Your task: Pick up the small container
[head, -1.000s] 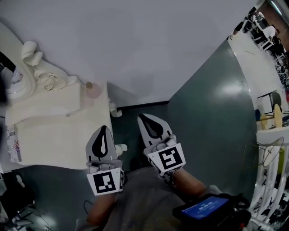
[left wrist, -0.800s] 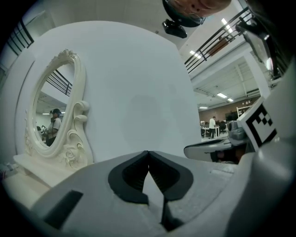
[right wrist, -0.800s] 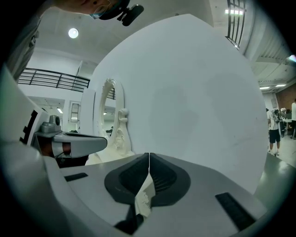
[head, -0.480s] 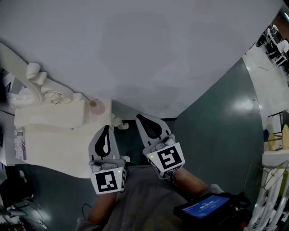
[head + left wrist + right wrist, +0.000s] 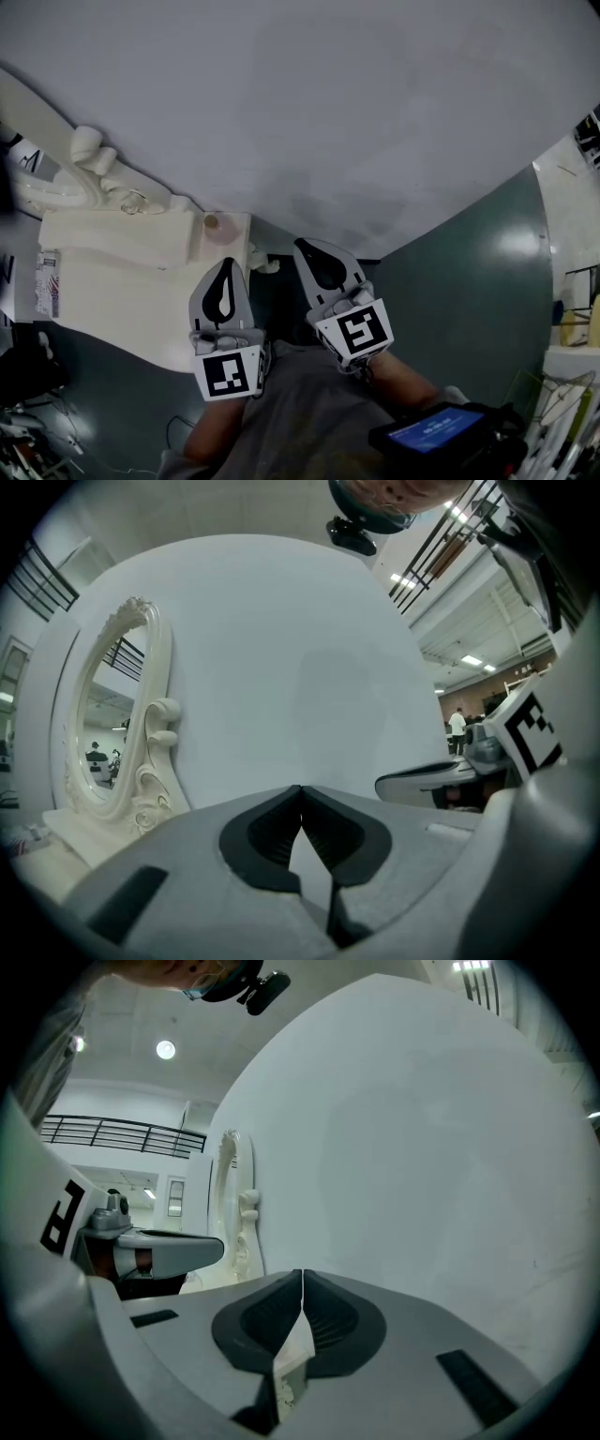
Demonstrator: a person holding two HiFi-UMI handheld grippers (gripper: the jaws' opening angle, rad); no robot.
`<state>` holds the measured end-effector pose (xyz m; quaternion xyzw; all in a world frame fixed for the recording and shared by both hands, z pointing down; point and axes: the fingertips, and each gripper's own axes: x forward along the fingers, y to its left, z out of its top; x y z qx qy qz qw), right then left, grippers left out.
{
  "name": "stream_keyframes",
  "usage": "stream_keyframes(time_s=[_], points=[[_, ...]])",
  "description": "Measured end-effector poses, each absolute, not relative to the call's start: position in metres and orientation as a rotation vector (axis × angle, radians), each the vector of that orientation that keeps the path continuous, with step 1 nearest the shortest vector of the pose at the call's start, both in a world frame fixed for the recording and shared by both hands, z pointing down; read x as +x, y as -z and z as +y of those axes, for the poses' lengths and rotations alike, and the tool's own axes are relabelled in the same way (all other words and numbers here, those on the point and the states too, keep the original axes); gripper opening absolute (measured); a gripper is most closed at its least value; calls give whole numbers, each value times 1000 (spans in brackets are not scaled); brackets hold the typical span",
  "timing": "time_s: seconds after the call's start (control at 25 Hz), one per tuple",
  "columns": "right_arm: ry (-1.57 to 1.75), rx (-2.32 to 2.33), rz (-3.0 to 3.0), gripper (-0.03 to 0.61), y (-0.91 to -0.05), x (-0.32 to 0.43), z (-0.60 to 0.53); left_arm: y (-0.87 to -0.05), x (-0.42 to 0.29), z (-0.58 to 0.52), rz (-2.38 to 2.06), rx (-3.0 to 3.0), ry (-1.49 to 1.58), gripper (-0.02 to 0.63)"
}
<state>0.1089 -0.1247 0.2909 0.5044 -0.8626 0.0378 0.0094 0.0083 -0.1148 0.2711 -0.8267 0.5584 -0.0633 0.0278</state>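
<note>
The small container (image 5: 215, 226), a pale pinkish round jar, stands at the back right corner of the white dressing table (image 5: 112, 291) in the head view. My left gripper (image 5: 224, 264) is held level over the table's right edge, a short way in front of the jar. It is shut with nothing in it (image 5: 300, 787). My right gripper (image 5: 303, 245) is beside it, past the table's right side, also shut and empty (image 5: 302, 1272). Neither gripper view shows the jar.
An ornate white mirror (image 5: 89, 155) stands at the table's back, against the white wall (image 5: 356, 112). Drawer knobs (image 5: 266, 265) stick out of the table's right side. Dark green floor (image 5: 469, 309) lies to the right, with shelving (image 5: 574, 349) at the far right.
Both grippers have moved forward toward the wall and table, still shut. The jar and the table's corner now sit closer to the left gripper's tip.
</note>
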Motion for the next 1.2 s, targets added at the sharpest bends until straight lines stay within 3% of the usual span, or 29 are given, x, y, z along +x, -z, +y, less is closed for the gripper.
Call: stream_keyframes(time_s=[1.2], points=[[-352, 1296, -2481, 14, -420, 60, -176, -423, -73, -219, 1964, -2665, 296, 17]])
